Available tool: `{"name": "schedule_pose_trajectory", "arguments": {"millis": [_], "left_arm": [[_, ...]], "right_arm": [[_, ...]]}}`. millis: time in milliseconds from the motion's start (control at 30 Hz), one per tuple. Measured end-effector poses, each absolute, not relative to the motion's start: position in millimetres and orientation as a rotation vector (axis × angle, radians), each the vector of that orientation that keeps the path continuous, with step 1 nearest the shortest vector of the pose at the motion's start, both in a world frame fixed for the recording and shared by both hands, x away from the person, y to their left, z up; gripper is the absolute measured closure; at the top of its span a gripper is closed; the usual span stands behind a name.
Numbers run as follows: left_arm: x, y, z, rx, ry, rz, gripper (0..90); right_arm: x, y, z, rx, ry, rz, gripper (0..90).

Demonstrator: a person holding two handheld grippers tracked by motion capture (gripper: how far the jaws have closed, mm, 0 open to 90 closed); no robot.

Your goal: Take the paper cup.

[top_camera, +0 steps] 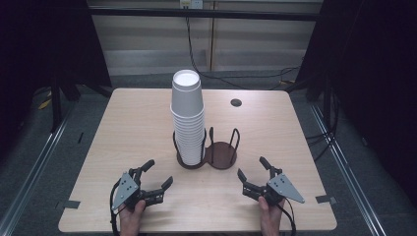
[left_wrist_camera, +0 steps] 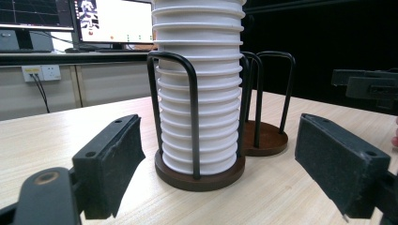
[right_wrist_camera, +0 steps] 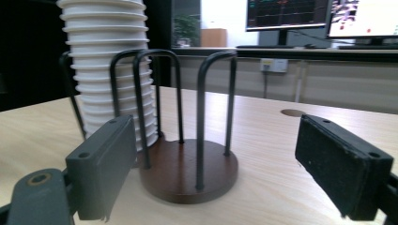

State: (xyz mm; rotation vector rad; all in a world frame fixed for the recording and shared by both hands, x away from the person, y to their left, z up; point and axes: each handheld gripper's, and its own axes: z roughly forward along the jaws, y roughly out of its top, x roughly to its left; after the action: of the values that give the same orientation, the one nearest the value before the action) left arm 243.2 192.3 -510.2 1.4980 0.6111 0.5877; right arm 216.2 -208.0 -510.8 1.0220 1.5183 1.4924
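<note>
A tall stack of white paper cups [top_camera: 187,118] stands upside down in the left ring of a dark double cup holder [top_camera: 222,156] at the table's middle. The holder's right ring is bare, with black wire hoops around its brown base [right_wrist_camera: 187,171]. My left gripper [top_camera: 158,174] rests open near the front left, its jaws pointing at the cup stack [left_wrist_camera: 199,98], apart from it. My right gripper [top_camera: 253,170] rests open near the front right, aimed at the bare base. Nothing lies between either pair of jaws. A hand holds each gripper at the table's front edge.
The light wooden table [top_camera: 123,128] has a round cable hole [top_camera: 236,102] at the back right. Cables run on the floor behind. Monitors [left_wrist_camera: 112,21] and a wall socket [left_wrist_camera: 40,72] stand beyond the table. Dark curtains flank both sides.
</note>
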Motion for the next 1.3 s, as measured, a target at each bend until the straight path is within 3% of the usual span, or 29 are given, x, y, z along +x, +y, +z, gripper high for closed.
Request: {"name": "schedule_pose_trajectory", "arguments": {"millis": [667,1300], "left_arm": [[243,192,-510,1.498,0.609,0.584,15.5],[243,193,-510,1.499,0.607,0.582,15.5]], "right_arm": [[218,-203,-506,1.113,1.592,1.483,14.6],[218,-196,-476,0.984,1.704,1.611,18.7]]}}
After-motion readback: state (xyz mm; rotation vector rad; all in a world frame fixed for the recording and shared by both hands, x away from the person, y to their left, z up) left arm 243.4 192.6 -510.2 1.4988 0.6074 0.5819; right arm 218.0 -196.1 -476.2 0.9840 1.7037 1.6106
